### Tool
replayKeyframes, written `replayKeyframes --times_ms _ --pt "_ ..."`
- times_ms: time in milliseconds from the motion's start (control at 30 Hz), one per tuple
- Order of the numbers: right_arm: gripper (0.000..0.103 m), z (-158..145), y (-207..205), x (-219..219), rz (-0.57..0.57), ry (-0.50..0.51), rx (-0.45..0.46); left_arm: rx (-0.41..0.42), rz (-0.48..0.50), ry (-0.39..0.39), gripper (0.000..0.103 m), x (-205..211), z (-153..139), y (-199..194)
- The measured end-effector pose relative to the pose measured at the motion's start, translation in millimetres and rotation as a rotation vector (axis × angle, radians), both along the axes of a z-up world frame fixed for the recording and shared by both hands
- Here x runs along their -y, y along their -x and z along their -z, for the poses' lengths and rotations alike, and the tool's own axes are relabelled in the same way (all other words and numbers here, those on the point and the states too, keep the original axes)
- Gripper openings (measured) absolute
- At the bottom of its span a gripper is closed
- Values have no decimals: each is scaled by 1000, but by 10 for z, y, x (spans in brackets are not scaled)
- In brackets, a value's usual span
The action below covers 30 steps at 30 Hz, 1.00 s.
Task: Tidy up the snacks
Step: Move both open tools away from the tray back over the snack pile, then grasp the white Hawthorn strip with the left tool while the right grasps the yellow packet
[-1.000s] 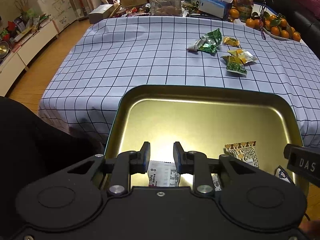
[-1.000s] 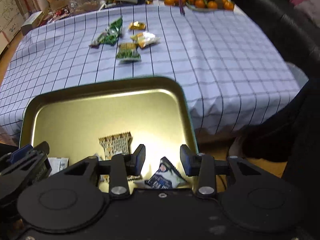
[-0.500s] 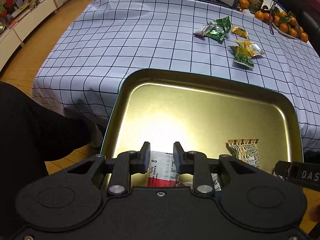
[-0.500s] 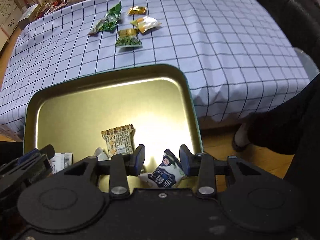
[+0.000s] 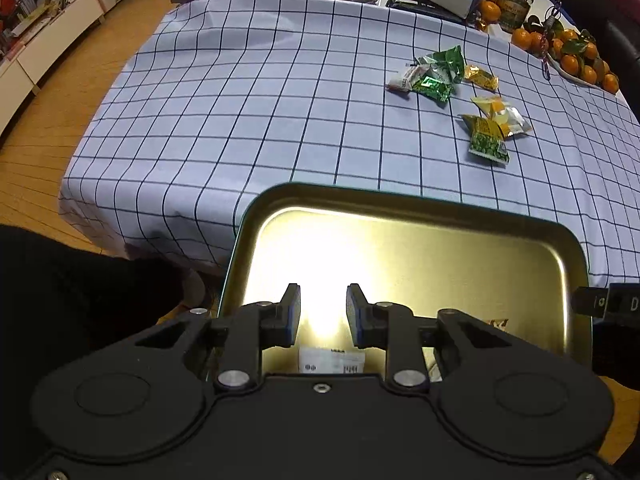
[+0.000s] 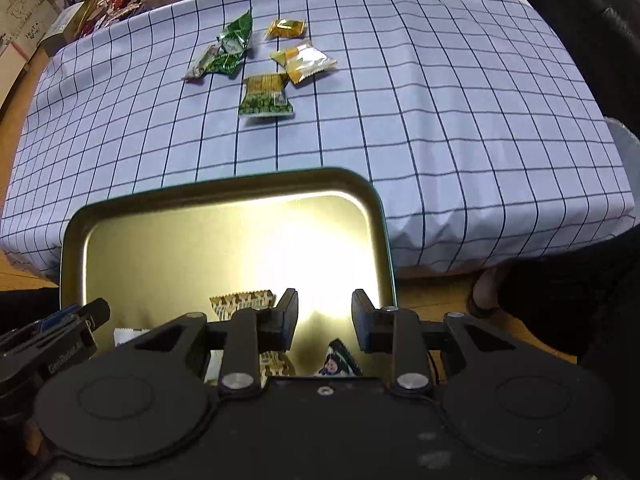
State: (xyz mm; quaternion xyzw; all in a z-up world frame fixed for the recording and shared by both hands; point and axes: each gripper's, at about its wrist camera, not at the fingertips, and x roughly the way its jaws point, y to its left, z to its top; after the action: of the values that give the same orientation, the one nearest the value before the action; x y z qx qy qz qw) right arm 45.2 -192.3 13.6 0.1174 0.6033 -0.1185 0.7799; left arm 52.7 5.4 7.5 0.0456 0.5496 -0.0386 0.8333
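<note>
Grippers both hover over the near end of the gold tray [image 5: 420, 264], whose far rim lies over the near edge of the checked tablecloth [image 5: 260, 92]. Left gripper [image 5: 323, 312] is released, jaws parted with nothing between them, and a white packet [image 5: 332, 360] lies in the tray just below its fingers. Right gripper [image 6: 325, 316] is likewise released and grasping nothing; under it sits a dark blue-and-white packet [image 6: 338, 362], with a brown patterned packet [image 6: 242, 302] just to its left in the tray. Out on the cloth, well apart from the tray, loose snacks wait at the far right: a cluster of green wrappers [image 5: 434, 74], a small gold candy [image 5: 480, 77] beside them, a yellow-and-white packet [image 5: 502, 114] and a green-and-gold packet [image 5: 486, 140] nearer. Oranges [image 5: 576, 60] sit at the far right corner.
</note>
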Motion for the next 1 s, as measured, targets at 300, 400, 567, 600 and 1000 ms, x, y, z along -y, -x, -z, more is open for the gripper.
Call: replayKeyframes --times_ms 300,400,567,600,1000 --pt "31 -212 -705 292 12 48 36 -20 9 10 36 135 -120 -626" --pt "32 -250 -966 390 20 42 39 -32 4 26 36 175 -152 -881" --pt "32 -256 -1371 505 29 32 28 -39 4 38 36 258 -178 -1307" --pt "32 -246 -1439 525 30 32 24 -38 4 35 36 279 -177 -1388" --pt "33 31 -2214 712 51 10 -41 -82 95 28 36 633 155 -2165"
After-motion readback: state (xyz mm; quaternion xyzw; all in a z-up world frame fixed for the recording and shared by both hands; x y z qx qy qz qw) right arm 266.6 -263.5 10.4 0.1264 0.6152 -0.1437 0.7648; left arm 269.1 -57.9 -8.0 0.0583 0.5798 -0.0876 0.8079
